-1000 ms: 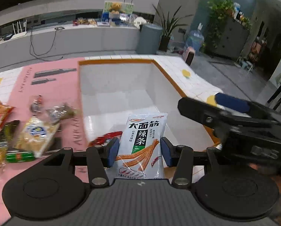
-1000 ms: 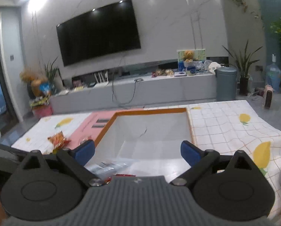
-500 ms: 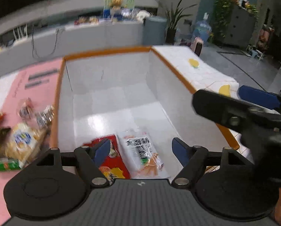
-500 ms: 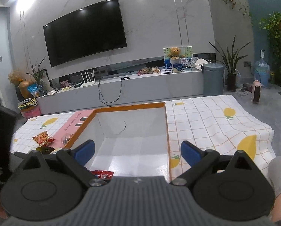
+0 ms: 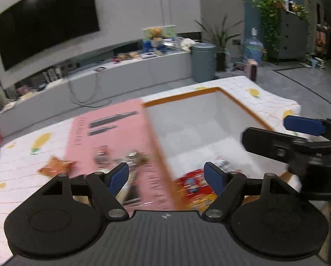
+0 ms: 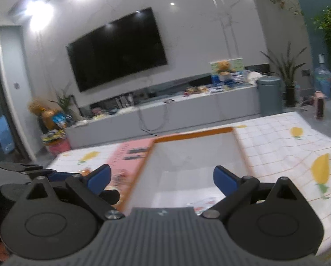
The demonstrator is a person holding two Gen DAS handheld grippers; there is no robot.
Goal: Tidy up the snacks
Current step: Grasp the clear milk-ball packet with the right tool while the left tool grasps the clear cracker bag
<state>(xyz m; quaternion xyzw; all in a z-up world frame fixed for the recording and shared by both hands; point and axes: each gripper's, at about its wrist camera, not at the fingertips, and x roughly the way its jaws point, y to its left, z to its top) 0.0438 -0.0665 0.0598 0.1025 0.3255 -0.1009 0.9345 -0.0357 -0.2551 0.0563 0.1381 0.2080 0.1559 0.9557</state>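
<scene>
My left gripper [image 5: 166,175] hangs with its jaws spread wide and nothing between them, straddling the orange-rimmed edge of the white box [image 5: 212,119]. My right gripper [image 6: 162,178] is likewise spread and empty over the box's near end. Inside the box, just ahead of my left jaws, I count two packets: a red snack packet [image 5: 193,182] between the fingertips and a pale one [image 5: 223,163] just beyond the right finger; motion blur hides their print. Outside the box, ahead of the left finger, I make out about three loose snacks on the pink mat [image 5: 112,130]: an orange packet [image 5: 54,166] off to the left and two small wrapped pieces [image 5: 121,157] nearer the jaws, though blur makes that count uncertain. A second ago my left jaws pinched a white spicy-strip packet above the box; half a second ago it lay inside beside the red one, jaws parted. Since then the left gripper has swung toward the mat side.
</scene>
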